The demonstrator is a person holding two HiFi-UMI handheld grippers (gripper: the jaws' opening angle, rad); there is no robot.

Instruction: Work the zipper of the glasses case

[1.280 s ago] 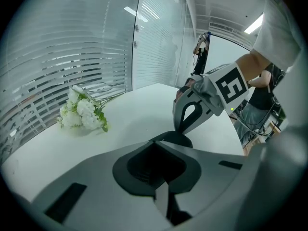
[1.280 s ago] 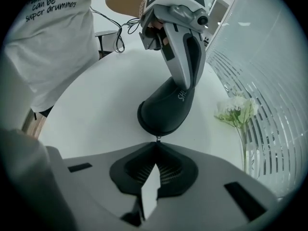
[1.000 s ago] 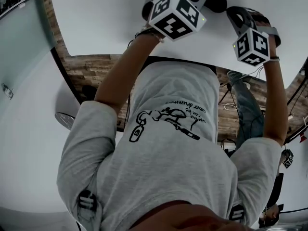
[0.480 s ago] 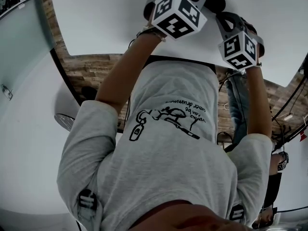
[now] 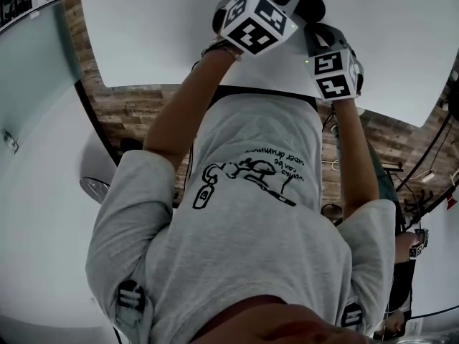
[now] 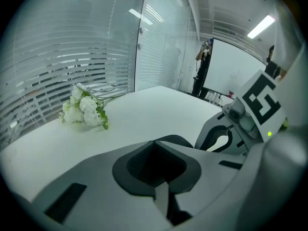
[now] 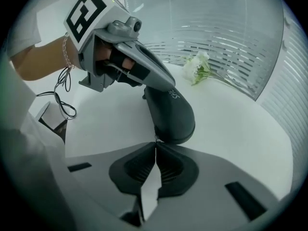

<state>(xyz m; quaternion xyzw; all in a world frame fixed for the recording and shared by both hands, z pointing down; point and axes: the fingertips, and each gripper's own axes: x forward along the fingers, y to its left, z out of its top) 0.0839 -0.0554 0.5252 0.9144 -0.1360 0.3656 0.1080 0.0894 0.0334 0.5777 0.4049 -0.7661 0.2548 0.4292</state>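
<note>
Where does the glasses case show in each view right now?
Head view: glasses case at the top edge, right of centre, partly hidden.
Left gripper view: only a dark sliver at centre.
Right gripper view: centre, long and dark, slanting down from upper left.
Shared landmark: the white table beneath it.

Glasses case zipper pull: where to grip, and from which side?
Likely the small zipper pull at the rounded free end of the glasses case. Come in along the case's length from that end, since the left gripper clamps the far end.
</note>
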